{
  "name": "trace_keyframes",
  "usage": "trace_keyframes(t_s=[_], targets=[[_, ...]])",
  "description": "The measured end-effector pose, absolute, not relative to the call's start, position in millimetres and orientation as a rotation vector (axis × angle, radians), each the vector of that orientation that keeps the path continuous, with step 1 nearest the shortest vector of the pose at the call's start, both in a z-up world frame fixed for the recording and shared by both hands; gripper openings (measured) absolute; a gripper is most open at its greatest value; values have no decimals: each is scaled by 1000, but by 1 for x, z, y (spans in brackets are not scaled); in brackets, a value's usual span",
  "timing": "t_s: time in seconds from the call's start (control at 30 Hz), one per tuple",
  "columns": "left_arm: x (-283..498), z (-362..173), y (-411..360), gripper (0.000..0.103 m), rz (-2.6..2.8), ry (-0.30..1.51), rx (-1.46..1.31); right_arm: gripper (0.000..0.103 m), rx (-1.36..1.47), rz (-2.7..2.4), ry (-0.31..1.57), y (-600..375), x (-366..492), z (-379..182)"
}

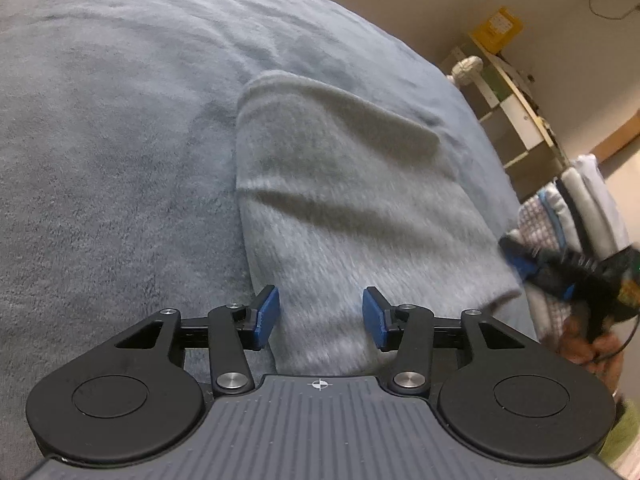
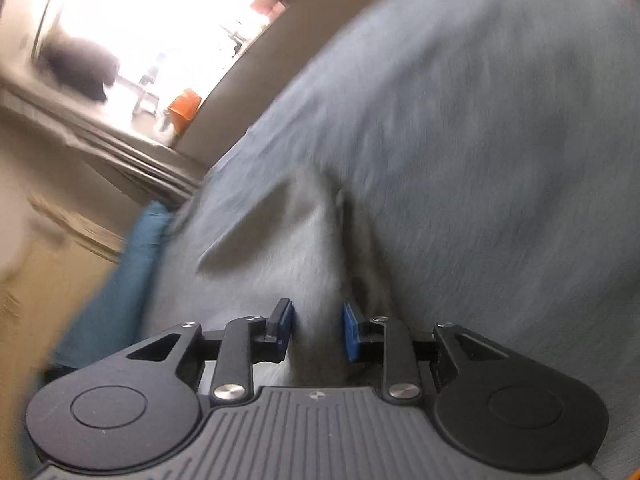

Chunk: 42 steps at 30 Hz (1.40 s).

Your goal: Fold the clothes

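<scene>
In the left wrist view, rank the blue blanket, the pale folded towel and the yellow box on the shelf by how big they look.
Largest to smallest, as they look:
1. Blue blanket
2. Pale folded towel
3. Yellow box
The box sits far back, so its small look may be partly distance.

The right wrist view is motion-smeared; the window (image 2: 132, 28) is blown white; the right tool (image 1: 560, 272) is blurred.

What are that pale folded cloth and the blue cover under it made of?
The pale grey folded cloth looks like fuzzy fleece or terry: a matte, napped surface with soft creases. The blue-grey bed cover seems like plush fleece too, with a velvety, mottled pile. I can't tell the exact fibre of either.
</scene>
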<state>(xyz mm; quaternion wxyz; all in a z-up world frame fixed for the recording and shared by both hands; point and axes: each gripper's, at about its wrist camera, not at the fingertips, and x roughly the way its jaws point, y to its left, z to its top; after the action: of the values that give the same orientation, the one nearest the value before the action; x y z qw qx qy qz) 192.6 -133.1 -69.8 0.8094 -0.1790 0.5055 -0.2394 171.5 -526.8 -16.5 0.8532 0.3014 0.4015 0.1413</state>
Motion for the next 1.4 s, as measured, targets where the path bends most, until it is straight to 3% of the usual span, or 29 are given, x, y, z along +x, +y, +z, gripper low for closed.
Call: trace_keyframes(t_s=[0.17,0.27,0.5,0.67,0.7,0.83,1.1,1.4], targets=[[180,-75,-144,50,-505,1055,-320,29,404,406,780,-464,180,48],[180,-76,-149,50,-494,1039,-317,29,306,529,829,-404,198,58],[170,-82,-161,50,-488,992,-217,29,216,697,1117,-305,263,17],[168,-87,-158,50,-507,973,-196,27,-9,872,1221,-252,278,-4],[168,-88,-157,50,-511,970,-197,26,-86,869,1218,-242,282,-10],[168,-89,-156,50,-522,960,-188,0,-305,812,1172,-211,305,-26],[171,-94,-150,50,-546,958,-209,0,-557,566,898,-194,316,-4],[167,-94,-146,51,-563,975,-245,1,-103,402,972,-342,282,32]])
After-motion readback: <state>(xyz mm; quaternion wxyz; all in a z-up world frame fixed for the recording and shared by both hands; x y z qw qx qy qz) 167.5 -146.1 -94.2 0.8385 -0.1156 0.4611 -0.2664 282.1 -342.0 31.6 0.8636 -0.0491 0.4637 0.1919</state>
